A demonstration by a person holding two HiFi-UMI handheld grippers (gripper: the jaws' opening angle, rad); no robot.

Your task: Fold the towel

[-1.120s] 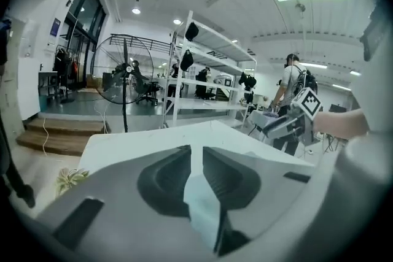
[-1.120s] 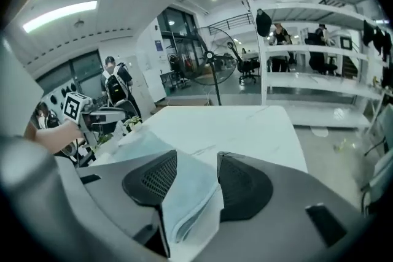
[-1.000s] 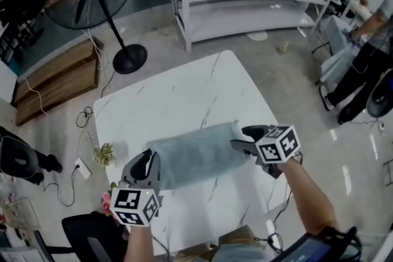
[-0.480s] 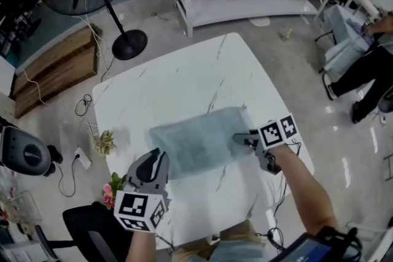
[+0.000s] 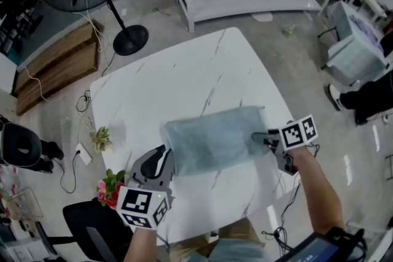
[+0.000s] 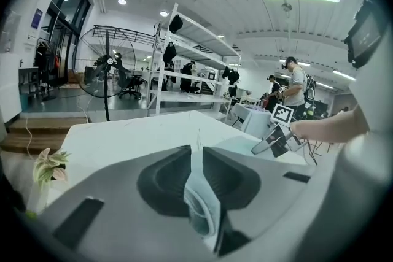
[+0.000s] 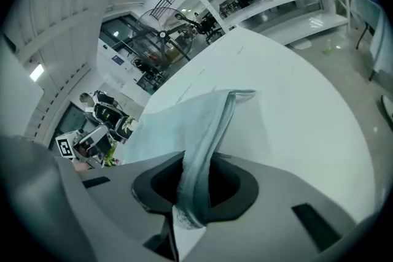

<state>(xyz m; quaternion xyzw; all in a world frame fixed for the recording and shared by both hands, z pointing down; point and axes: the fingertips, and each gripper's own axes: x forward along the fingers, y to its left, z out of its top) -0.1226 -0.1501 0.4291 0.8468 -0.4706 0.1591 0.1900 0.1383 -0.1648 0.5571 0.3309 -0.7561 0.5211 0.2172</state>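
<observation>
Soft and limp, the towel (image 5: pixel 215 139) lies on the tabletop (image 5: pixel 178 83) between the two claws, the left claw (image 5: pixel 161 162) nipped on one corner and the right claw (image 5: pixel 261 138), jaws just closing, pinching the opposite edge (corners likely give the surest hold).

Bright, even indoor lighting; gripper views bend and darken at edges.

Left gripper (image 6: pixel 195 178) clamps towel (image 6: pixel 198 208) edge, white table (image 6: pixel 123 132) beyond
</observation>
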